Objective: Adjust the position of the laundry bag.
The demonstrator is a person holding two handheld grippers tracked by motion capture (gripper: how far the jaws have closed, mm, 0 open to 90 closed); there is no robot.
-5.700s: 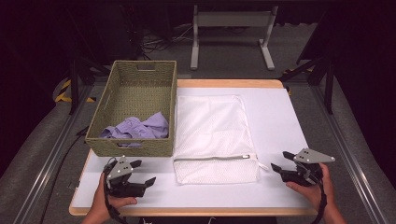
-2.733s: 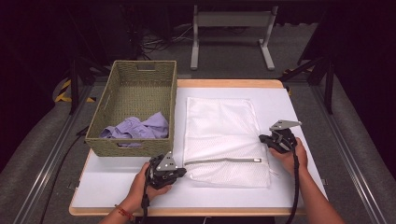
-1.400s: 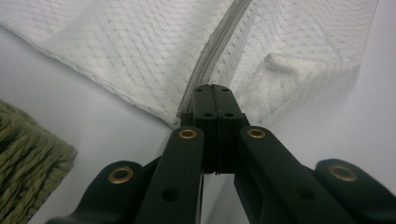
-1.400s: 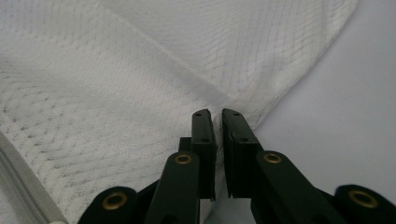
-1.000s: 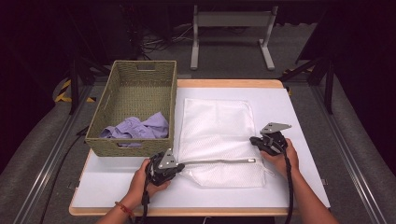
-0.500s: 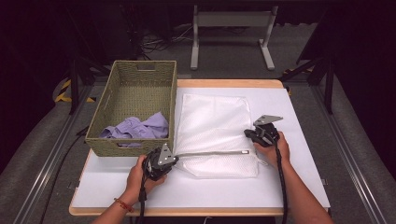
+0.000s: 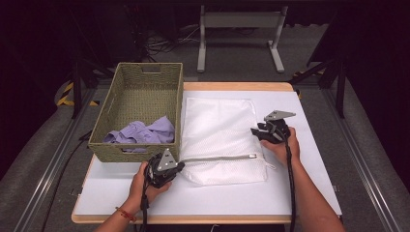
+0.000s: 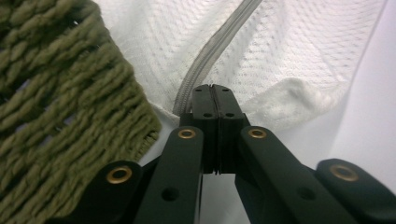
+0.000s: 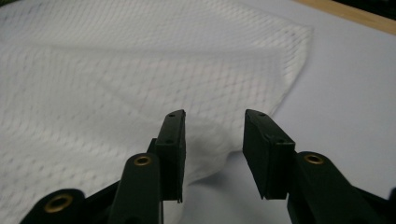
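floor: grey carpet (image 7: 232, 58), cables (image 7: 167, 43)
stand: grey metal frame (image 7: 239, 19) behind table
backdrop: dark

White mesh-cloth bag (image 7: 220, 135) lying matt on smooth white tabletop (image 7: 309, 159); olive basket (image 7: 140, 96) showing coarse woven cord.

My white mesh laundry bag (image 7: 220, 133) lies flat on the desk beside the basket, its zipper (image 7: 217, 158) stretched along the near edge.
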